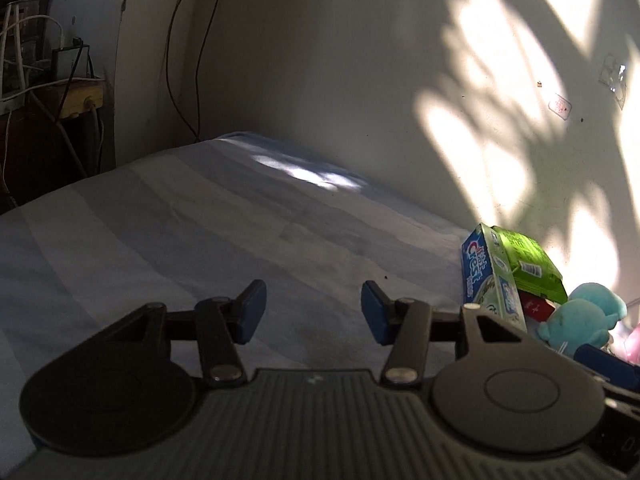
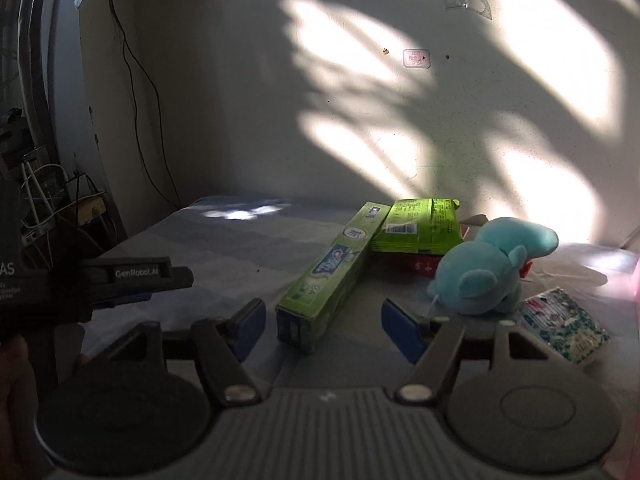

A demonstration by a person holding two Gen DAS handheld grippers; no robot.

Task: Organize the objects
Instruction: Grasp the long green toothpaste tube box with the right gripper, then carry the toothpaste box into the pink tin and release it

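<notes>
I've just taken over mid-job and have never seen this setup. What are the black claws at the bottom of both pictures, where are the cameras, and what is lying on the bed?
There is no robot arm: a person holds a two-finger gripper in each hand, and each gripper carries a wide-angle camera looking forward along its blue-padded fingers. One picture comes from the left gripper, the other from the right gripper. Both stand open and hold nothing.

On the striped bedsheet lie a toothpaste box, a green packet resting on a red box, a teal plush toy and a small patterned packet. The near end of the toothpaste box lies between the right gripper's fingers, untouched.
</notes>
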